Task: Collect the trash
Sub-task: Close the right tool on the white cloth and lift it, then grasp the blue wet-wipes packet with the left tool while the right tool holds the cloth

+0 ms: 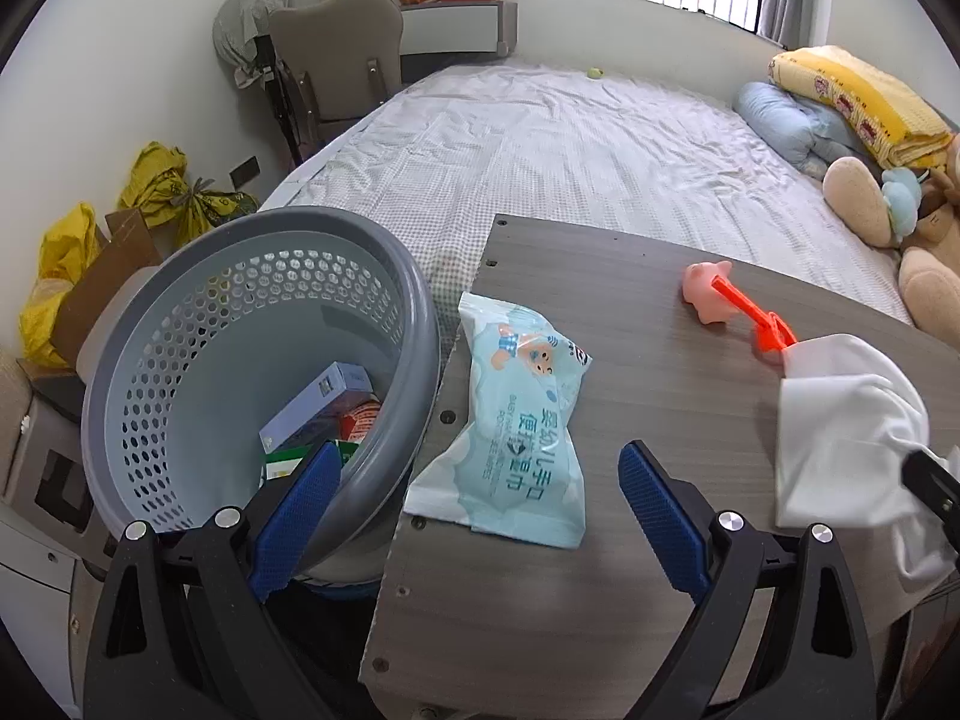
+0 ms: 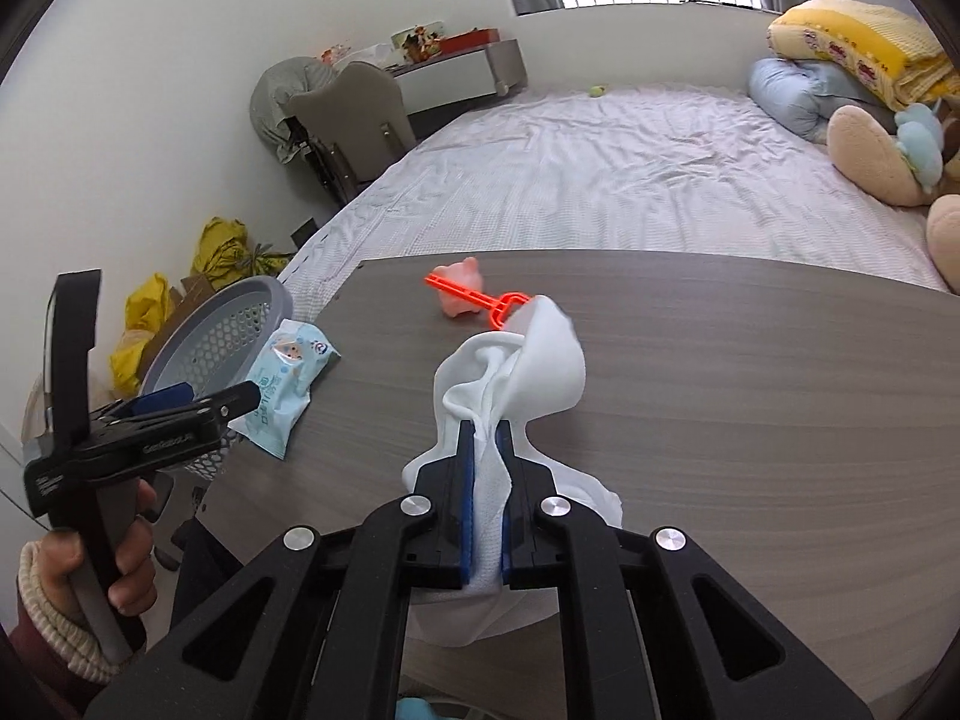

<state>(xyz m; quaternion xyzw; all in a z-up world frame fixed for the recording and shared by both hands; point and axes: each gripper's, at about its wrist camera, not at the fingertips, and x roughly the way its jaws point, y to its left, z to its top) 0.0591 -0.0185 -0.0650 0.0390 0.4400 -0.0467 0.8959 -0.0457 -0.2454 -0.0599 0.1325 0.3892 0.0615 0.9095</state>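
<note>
Right gripper (image 2: 486, 444) angled down, fingers clamped on white cloth (image 2: 528, 372), left gripper (image 1: 480, 480) fingers spread, empty

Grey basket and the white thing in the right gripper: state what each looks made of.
Grey basket: moulded plastic, matte, judging by its regular punched holes and thick smooth rim. White thing: soft cloth or nonwoven, perhaps a diaper; it folds limply between the right gripper's fingers.

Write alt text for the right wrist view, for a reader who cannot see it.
The right gripper is shut on a crumpled white cloth above a grey wood-grain table. Behind lie an orange plastic tool and a pink toy pig; at left, a wipes packet, a grey basket and the left gripper.
</note>
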